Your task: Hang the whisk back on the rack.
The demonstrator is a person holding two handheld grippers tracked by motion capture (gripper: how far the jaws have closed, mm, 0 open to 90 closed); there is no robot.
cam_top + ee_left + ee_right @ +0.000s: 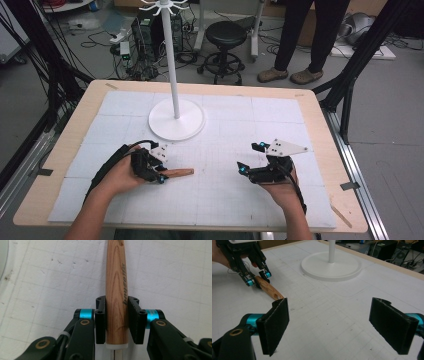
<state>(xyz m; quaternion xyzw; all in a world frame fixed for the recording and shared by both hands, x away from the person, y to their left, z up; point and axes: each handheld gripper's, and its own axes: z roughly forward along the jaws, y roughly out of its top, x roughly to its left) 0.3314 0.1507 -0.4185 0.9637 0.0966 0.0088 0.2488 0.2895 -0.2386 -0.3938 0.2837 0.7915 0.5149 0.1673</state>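
A wooden handle point(179, 173) with dark lettering lies on the white gridded mat, pointing right. My left gripper point(162, 176) is shut on its near end. In the left gripper view the two black pads press the handle point(116, 285) from both sides, and a white piece shows at the handle's base, at the left gripper point(116, 317). In the right gripper view, the left gripper point(258, 281) and handle point(270, 290) lie at far left. My right gripper point(250, 158) is open over the mat at the right, with nothing between its jaws point(337, 327).
A white stand with a round base point(176, 131) and a tall pole point(170, 55) rises at the mat's back centre; its base point(332, 266) shows in the right gripper view. Beyond the wooden table edge point(200, 85) are a black stool point(226, 35) and a standing person's legs point(300, 35).
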